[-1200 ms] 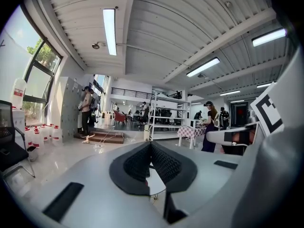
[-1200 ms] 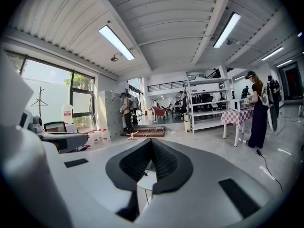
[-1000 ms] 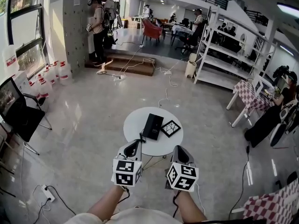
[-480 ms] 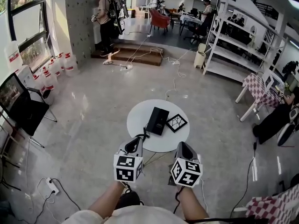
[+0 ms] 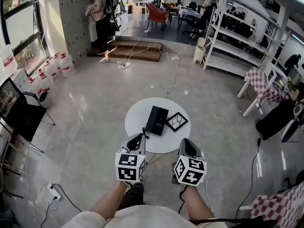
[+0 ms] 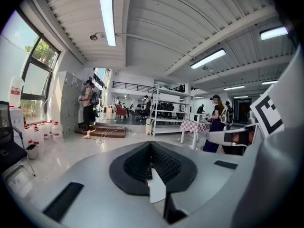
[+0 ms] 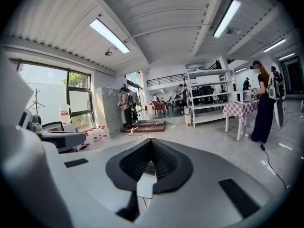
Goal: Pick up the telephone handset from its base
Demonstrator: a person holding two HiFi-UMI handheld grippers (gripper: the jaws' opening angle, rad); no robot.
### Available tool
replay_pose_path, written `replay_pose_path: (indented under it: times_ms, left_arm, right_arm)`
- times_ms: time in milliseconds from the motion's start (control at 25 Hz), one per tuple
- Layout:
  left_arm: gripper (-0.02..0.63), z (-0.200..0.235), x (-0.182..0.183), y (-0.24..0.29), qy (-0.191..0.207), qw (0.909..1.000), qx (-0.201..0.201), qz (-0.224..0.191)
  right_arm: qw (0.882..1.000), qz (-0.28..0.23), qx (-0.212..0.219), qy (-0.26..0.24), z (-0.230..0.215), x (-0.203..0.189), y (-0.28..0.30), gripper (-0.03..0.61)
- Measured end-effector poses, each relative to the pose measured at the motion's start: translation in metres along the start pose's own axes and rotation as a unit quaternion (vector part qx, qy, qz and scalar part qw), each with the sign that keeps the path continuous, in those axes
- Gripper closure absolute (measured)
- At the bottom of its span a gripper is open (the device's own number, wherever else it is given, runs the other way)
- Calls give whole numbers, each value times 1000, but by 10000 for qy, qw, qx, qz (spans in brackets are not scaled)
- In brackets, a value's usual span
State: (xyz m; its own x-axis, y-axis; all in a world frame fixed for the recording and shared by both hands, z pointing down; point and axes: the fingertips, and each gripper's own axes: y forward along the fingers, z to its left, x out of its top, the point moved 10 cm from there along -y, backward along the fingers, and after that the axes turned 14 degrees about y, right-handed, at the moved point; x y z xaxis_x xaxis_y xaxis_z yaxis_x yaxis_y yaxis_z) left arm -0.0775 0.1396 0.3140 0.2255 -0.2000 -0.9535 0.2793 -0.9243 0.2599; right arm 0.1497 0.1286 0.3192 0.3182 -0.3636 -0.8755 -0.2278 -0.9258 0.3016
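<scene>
A black telephone lies on a small round white table in the head view; its handset rests on the base, and a cord hangs off the near edge. My left gripper is shut and empty just short of the table's near rim, below and left of the phone. My right gripper is shut and empty at the near right rim. In the left gripper view the jaws meet with nothing between them. In the right gripper view the jaws do the same. Neither gripper view shows the phone.
A black-and-white marker tile lies right of the phone. A black chair stands at left, and a power strip with cables lies on the floor. Shelving, checked tables and a standing person are farther off.
Both grippers have edged forward toward the table's near rim and sunk a little. Both have stayed shut. The phone has not moved on the table.
</scene>
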Motion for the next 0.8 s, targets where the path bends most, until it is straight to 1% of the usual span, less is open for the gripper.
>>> replay_pose_path:
  times_ms: [200,440,680,800]
  left_arm:
    - [597,2,7,14,25,9999,-51,-101]
    - [597,4,8,31,88,9999,-78,-77]
    - [597,20,14,44,182,9998,-42,-74]
    - [597,30,17,52,163,9998,19,-105]
  right_arm:
    - [10000,-8,-66,-6,-4,2,10,555]
    - [9999,48,-108,45,-11,5,25,554]
    - [9999,106,-94,65,-6,6,48,554]
    - [9998,134,-79,78,-4,6,58,554]
